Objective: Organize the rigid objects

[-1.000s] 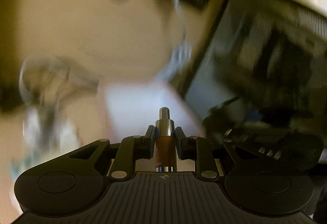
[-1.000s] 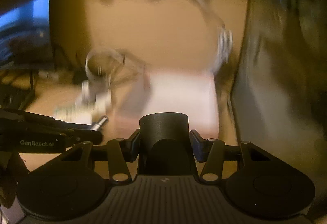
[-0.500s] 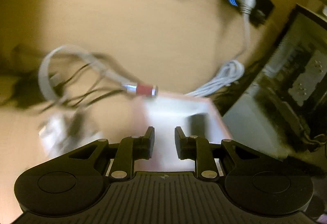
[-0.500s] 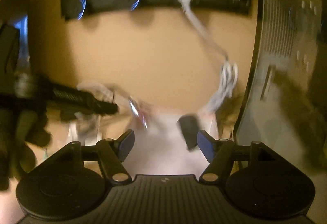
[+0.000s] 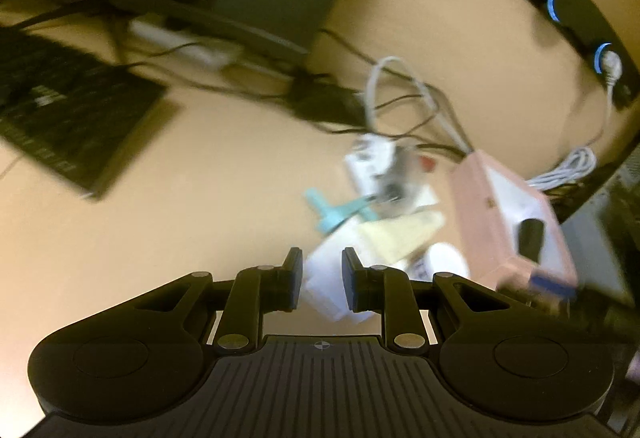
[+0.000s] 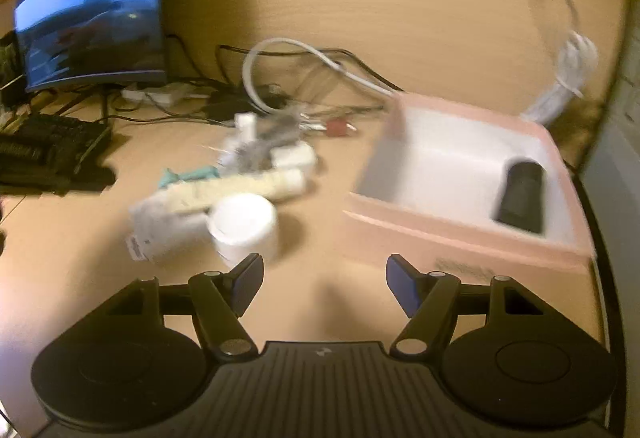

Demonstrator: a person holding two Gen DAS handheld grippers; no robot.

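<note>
Warm yellowish light falls over a pale wooden counter [image 6: 328, 302], and both views are smeared by motion. Nearest in the right wrist view, the right gripper [image 6: 325, 280] hangs above bare wood with its jaws spread wide and nothing between them. Just past its left finger stands a white jar [image 6: 244, 228], upright, touching a heap of small things: a white packet [image 6: 160, 228], a long cream tube [image 6: 236, 190] lying across it, and a teal piece [image 6: 186, 174] further back. To the right sits a pink box [image 6: 460, 234] with a white inside, and a black cylinder [image 6: 520, 194] lies in its far right corner. Beyond the heap a small red-and-silver bottle [image 6: 340, 127] lies on the counter, outside the box, among a tangle of cables [image 6: 280, 50]. Furthest back on the left are a black keyboard [image 6: 44, 154] and a lit monitor [image 6: 92, 14].

In the left wrist view, the left gripper [image 5: 322, 284] is released too, its jaws parted by a narrow gap and holding nothing; the white packet [image 5: 326, 286] shows through that gap, lying on the counter beyond. The pink box [image 5: 488, 226] is off to the right with the black cylinder [image 5: 530, 238] in it, and the keyboard [image 5: 68, 118] lies far left
</note>
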